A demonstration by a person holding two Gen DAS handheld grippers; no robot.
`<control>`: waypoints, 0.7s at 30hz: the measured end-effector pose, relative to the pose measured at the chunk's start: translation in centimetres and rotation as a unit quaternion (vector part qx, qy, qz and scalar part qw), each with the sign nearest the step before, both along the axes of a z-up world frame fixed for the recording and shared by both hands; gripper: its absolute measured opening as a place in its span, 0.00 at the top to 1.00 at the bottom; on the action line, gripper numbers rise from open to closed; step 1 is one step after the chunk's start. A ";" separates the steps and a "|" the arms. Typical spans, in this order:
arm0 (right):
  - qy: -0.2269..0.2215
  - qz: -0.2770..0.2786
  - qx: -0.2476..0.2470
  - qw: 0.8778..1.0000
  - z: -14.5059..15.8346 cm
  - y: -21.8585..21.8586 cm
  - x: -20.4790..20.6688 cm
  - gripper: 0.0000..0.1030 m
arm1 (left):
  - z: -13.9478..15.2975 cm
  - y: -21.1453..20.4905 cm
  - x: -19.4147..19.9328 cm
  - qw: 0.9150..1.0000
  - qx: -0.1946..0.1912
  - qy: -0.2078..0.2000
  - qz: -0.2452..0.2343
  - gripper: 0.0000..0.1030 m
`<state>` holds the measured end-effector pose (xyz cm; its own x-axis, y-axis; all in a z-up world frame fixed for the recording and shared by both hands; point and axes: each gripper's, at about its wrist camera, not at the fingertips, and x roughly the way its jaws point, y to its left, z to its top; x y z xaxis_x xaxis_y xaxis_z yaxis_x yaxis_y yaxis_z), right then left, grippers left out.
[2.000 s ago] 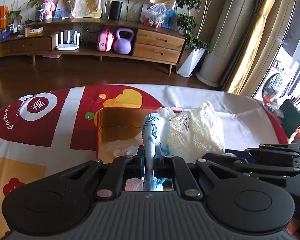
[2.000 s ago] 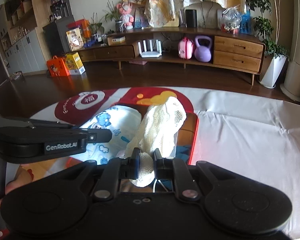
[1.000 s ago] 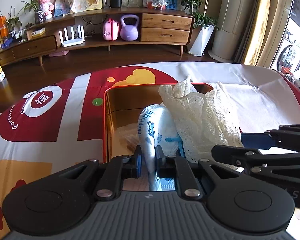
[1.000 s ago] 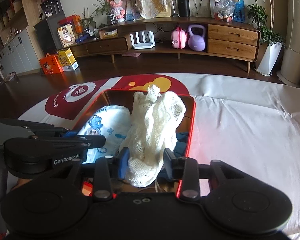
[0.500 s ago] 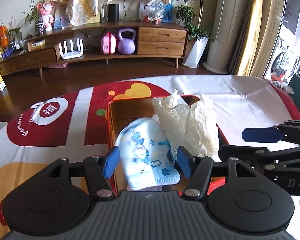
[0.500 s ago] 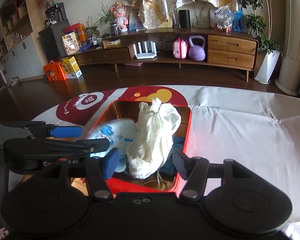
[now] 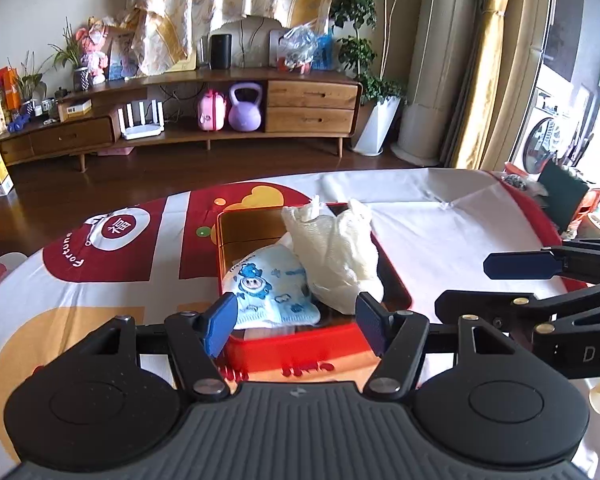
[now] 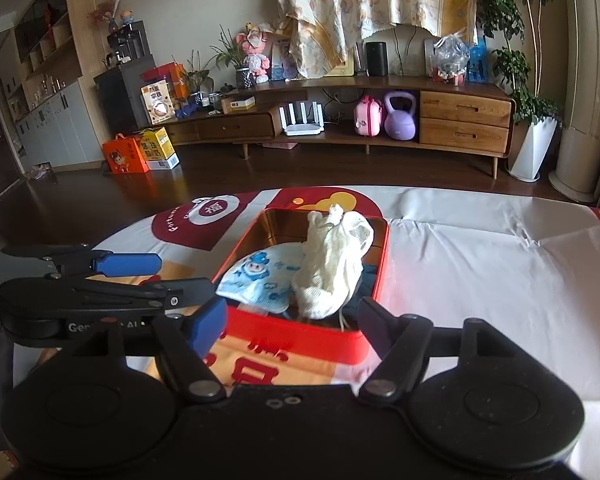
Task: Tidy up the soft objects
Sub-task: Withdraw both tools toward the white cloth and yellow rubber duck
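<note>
Beyond both spreading fingers [image 7: 219,322] (nothing gripped): cloths [image 7: 336,256] inside red box [image 7: 296,346].

The tin [image 7: 292,344] is red outside with a shiny gold inside. In it lies a pale blue cloth [image 7: 274,286] printed with darker blue cartoon figures, and beside that a cream knitted piece [image 7: 338,254]; something dark blue, hard to make out, shows under the cream piece. Around the tin the tabletop [image 7: 440,232] cover is white with red, orange and yellow shapes. Both claws are black with blue pads [image 7: 219,318].
</note>
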<state>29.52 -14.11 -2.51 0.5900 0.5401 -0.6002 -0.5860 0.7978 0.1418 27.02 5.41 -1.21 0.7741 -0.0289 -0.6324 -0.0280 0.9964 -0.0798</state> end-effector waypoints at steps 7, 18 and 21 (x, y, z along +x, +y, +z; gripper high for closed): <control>-0.013 0.008 -0.002 1.000 1.2 -0.8 -3.5 0.19 | 1.1 -0.6 -4.3 1.000 -0.004 -0.015 0.010 0.37; -0.011 -0.010 0.009 1.000 0.6 -2.5 -7.0 0.00 | 1.2 -1.2 -9.7 0.999 -0.020 -0.025 0.018 0.22; -0.005 -0.023 0.002 1.000 -0.5 -2.7 -7.2 0.00 | 0.3 -1.1 -10.6 0.999 -0.026 -0.021 0.022 0.19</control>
<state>22.35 -16.85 -2.97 0.6197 0.5148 -0.5924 -0.5509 0.8229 0.1389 16.40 4.35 -0.92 0.8008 -0.0256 -0.5984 -0.0677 0.9888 -0.1328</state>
